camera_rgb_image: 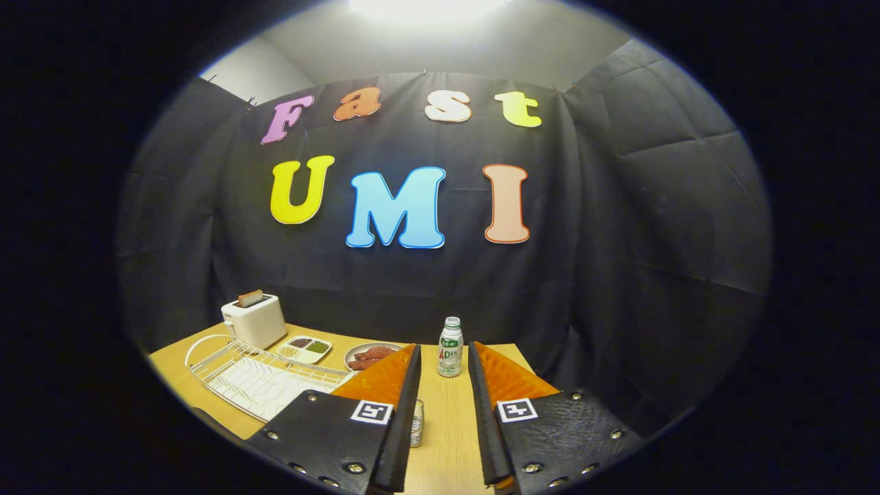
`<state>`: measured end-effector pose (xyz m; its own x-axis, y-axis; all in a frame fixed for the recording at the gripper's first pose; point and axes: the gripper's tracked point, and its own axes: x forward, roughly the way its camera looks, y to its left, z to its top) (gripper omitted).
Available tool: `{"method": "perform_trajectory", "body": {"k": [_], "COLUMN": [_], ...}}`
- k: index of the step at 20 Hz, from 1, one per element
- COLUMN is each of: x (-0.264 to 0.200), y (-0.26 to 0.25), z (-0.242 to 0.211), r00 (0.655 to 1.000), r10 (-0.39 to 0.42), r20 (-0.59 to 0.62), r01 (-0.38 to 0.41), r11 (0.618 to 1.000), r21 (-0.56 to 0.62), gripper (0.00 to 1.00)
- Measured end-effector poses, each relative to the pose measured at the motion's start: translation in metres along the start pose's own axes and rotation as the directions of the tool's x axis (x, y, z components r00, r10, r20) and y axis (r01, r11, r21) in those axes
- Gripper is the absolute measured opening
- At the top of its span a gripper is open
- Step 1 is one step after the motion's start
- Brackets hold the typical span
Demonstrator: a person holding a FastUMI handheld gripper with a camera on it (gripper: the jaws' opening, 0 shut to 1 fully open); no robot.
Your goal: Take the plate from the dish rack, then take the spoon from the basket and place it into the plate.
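Observation:
My gripper (443, 354) hangs above the wooden table (447, 440), open, with nothing between its fingers. A white wire dish rack (227, 364) stands on the table ahead and to the left of the left finger. A pale plate (278, 395) seems to lie inside the rack, and that finger covers its near end. A small wire mesh basket (417, 423) peeks out from under the left finger's inner edge, low between the fingers. What the basket holds is hidden.
A small plastic bottle (450, 347) stands upright just beyond the fingertips. A white toaster (254, 320) with bread in it sits behind the rack. Beside it are a divided dish (304, 348) and a plate of reddish food (371, 356). Black cloth walls close off the table's far and right sides.

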<state>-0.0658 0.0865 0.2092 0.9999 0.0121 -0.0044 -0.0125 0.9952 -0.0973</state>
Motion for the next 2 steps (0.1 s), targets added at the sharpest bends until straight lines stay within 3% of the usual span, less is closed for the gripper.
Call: {"method": "perform_trajectory", "body": {"k": [2], "x": [0.006], "y": [-0.0025], "z": [-0.0028], "r00": [0.999], "r10": [0.033], "r20": [0.012], "r01": [-0.033], "r11": [0.999], "r21": [0.021], "gripper": [0.51]}}
